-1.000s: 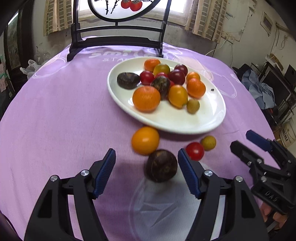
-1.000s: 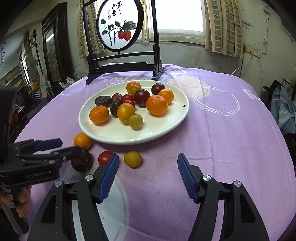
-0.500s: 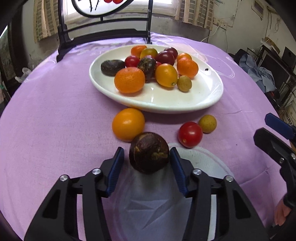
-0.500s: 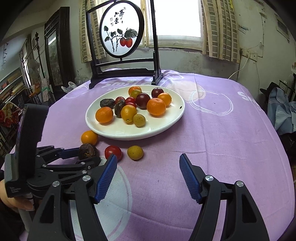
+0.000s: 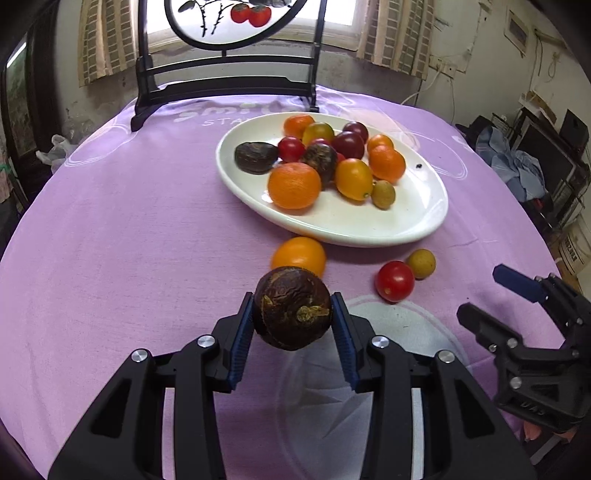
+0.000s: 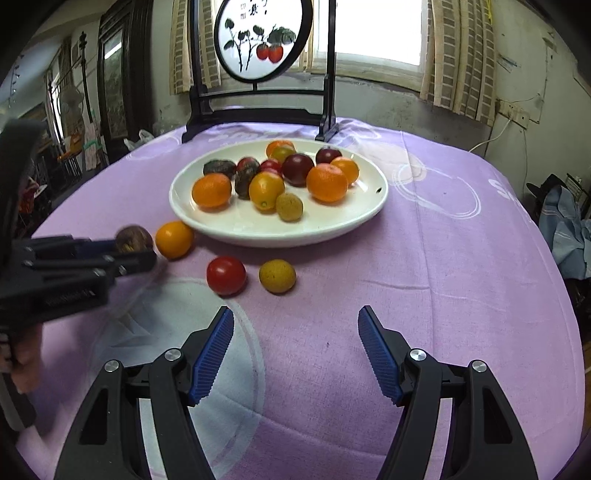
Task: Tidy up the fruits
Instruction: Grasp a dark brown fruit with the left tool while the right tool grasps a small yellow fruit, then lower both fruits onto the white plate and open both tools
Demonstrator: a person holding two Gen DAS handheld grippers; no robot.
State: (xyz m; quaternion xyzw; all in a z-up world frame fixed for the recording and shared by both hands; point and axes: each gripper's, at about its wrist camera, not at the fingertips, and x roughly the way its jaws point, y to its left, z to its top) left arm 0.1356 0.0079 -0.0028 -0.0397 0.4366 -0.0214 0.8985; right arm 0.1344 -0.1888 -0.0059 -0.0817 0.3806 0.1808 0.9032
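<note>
A lived-in room of a home

A round table with a purple cloth [image 6: 443, 258] stands by a curtained window [image 6: 376, 33]. On it are a painted screen [image 6: 258, 37] in a dark frame and a white plate [image 6: 332, 229] of fruits; clothes [image 6: 565, 225] lie at the side.

Across my table lies a purple tablecloth [image 6: 443, 258] printed with white rings and lettering. At its far edge stands a black-framed round screen [image 6: 258, 37] painted with red persimmons and dark leaves. Behind that screen I see a bright window [image 6: 376, 29] flanked by checked curtains [image 6: 458, 55]. Right of the screen, a white cable [image 6: 495, 136] hangs down the wall, and blue cloth [image 6: 565, 229] is heaped beyond the tablecloth's right edge.
</note>
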